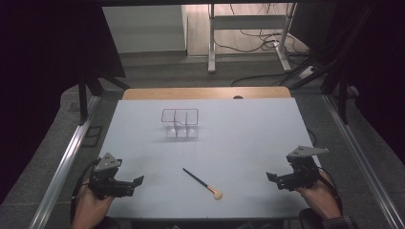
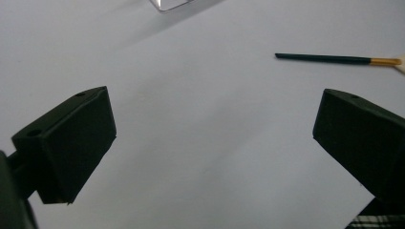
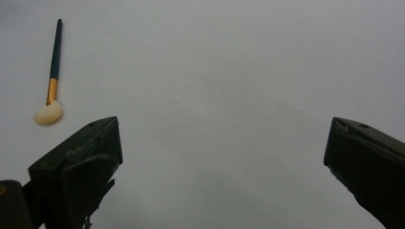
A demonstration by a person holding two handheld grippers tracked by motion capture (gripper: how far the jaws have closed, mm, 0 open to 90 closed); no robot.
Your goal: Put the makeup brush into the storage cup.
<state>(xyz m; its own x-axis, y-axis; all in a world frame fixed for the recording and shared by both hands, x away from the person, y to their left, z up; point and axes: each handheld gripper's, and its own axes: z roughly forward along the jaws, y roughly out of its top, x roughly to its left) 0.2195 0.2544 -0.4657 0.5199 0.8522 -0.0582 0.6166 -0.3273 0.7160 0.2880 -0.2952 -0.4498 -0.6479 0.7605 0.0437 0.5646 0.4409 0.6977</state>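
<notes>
A makeup brush (image 1: 202,183) with a dark handle, gold ferrule and pale bristle head lies flat near the table's front edge, between my two grippers. In the left gripper view the makeup brush (image 2: 334,59) lies at the upper right; in the right gripper view the makeup brush (image 3: 52,76) is at the upper left. A clear plastic organizer (image 1: 179,123) with compartments stands mid-table, and a corner of that organizer (image 2: 169,4) peeks in at the top of the left gripper view. My left gripper (image 1: 136,183) rests at the front left, open and empty. My right gripper (image 1: 272,179) sits at the front right, open and empty.
The work surface is a white sheet (image 1: 239,138) over a wooden table (image 1: 205,93). Metal rails (image 1: 67,157) run along both sides. Beyond the table stand a desk frame (image 1: 248,33) and loose cables on the floor.
</notes>
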